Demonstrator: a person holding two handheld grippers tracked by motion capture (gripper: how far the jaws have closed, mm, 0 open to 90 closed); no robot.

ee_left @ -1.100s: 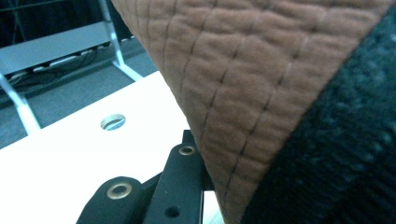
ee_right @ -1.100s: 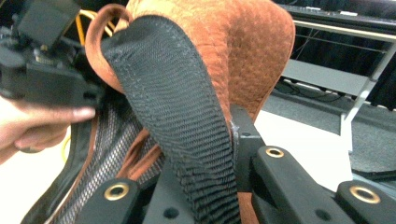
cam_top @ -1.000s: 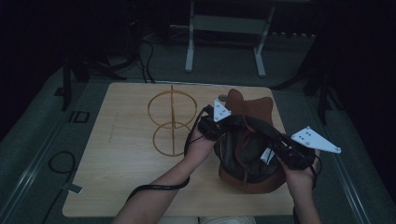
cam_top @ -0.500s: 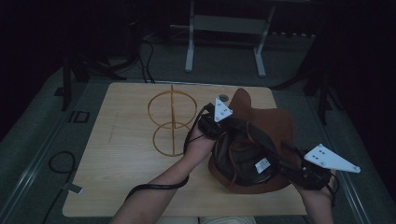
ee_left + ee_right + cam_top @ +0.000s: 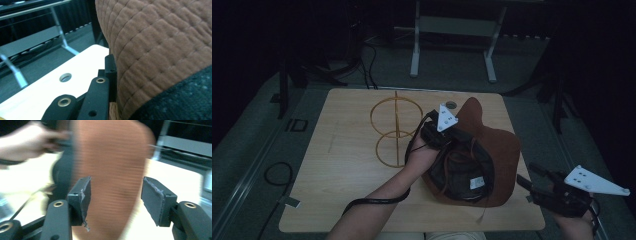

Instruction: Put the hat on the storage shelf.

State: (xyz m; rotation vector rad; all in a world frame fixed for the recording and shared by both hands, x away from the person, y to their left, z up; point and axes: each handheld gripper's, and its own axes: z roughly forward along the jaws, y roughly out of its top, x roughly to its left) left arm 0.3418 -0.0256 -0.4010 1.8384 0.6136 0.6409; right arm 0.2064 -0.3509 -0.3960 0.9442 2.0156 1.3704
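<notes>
Hat (image 5: 492,150) freed at four o'clock: my right claw (image 5: 532,184) has just been opening, empty; left claw (image 5: 447,142) clamps its rim.

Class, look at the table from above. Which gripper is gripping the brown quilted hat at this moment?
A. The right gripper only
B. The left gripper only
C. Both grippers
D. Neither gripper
B: the left gripper is shut on the edge of the brown hat, while the right gripper sits off the table's right corner, open with nothing between its fingers.
</notes>
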